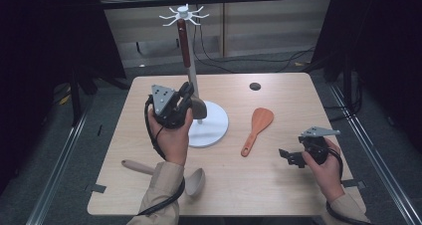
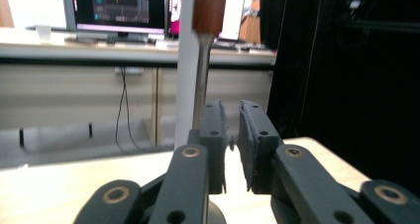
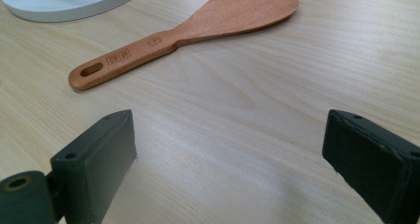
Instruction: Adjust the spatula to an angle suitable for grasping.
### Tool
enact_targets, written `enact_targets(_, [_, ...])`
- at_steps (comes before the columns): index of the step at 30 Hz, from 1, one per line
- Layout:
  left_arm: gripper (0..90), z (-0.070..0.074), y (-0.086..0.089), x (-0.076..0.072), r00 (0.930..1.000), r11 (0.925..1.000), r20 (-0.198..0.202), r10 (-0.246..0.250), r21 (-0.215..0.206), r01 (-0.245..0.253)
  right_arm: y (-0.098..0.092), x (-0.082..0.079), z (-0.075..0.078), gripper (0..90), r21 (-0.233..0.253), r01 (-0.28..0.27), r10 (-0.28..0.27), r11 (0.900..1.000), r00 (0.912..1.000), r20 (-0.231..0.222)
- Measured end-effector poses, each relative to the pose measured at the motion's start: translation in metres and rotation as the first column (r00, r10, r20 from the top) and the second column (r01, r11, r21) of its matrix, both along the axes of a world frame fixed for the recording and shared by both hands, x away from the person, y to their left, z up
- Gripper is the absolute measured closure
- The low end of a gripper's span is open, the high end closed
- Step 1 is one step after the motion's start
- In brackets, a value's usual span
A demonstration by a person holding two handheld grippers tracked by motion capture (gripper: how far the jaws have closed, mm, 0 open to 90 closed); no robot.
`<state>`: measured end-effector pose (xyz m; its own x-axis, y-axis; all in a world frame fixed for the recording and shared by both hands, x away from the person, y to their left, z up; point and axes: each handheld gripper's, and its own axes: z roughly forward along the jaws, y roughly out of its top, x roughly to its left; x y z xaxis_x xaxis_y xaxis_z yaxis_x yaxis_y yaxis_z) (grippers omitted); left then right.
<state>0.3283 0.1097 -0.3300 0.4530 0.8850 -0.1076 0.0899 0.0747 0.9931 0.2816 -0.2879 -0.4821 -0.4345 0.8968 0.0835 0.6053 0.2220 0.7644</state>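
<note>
At the rack [image 1: 187, 46], the left gripper [image 1: 185, 96] is held beside a hanging turner [image 1: 185, 41]; its fingers [image 2: 255, 144] are nearly closed, nothing seen clamped. Right gripper [image 1: 287, 155] is held low over the surface [image 1: 278, 185], fingers [image 3: 96, 157] wide open, spatula [image 3: 188, 33] ahead. A mid-handle grasp is advised, fingers squared first.
</note>
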Motion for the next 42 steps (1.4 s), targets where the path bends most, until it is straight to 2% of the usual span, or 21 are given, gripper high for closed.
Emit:
enact_targets(1, [83.8,0.0,0.0,0.0,1.0,1.0,0.0,0.0,0.0,0.0,0.0,0.0,0.0,5.7,0.0,0.0,0.0,1.0,1.0,0.0])
enact_targets(4, [86.9,0.005,0.001,-0.002,0.9991,0.9997,0.038,-0.018,-0.014,0.018,0.0,0.0,0.0,5.7,0.002,0.001,-0.001,1.0,1.0,-0.002])
enact_targets(5, [89.9,0.009,0.0,-0.004,0.9978,0.9995,0.064,-0.017,-0.025,0.019,0.001,0.0,0.0,5.7,0.0,0.0,0.0,1.0,1.0,0.0])
enact_targets(9, [90.0,0.017,0.002,-0.005,0.9954,0.9992,0.091,-0.029,-0.023,0.031,0.0,0.0,0.001,5.7,0.001,-0.001,0.001,1.0,1.0,-0.002])
enact_targets(11, [90.0,0.026,0.001,-0.006,0.9925,0.998,0.119,-0.029,-0.053,0.035,0.0,0.0,0.001,5.7,-0.001,0.0,0.0,1.0,1.0,-0.001])
enact_targets(14, [90.0,0.032,0.001,-0.005,0.9906,0.9977,0.134,-0.026,-0.059,0.034,0.0,0.0,0.0,5.7,-0.001,-0.001,0.001,1.0,1.0,-0.002])
enact_targets(18, [90.0,0.047,0.002,-0.001,0.9858,0.9945,0.166,-0.021,-0.098,0.037,0.001,0.0,0.0,5.7,0.002,-0.002,0.002,1.0,1.0,-0.002])
enact_targets(25, [90.0,0.06,-0.002,0.005,0.9802,0.9898,0.196,-0.027,-0.132,0.053,-0.001,0.0,-0.001,5.7,0.005,-0.002,0.002,1.0,1.0,-0.007])
enact_targets(29, [90.0,0.066,-0.004,0.008,0.9764,0.9894,0.216,-0.013,-0.139,0.044,-0.002,0.0,0.0,5.7,0.009,-0.006,0.006,1.0,1.0,-0.003])
enact_targets(42, [90.0,0.083,-0.011,0.017,0.9723,0.9911,0.234,-0.006,-0.128,0.037,-0.004,0.0,0.0,5.7,0.015,0.001,-0.001,1.0,1.0,-0.001])
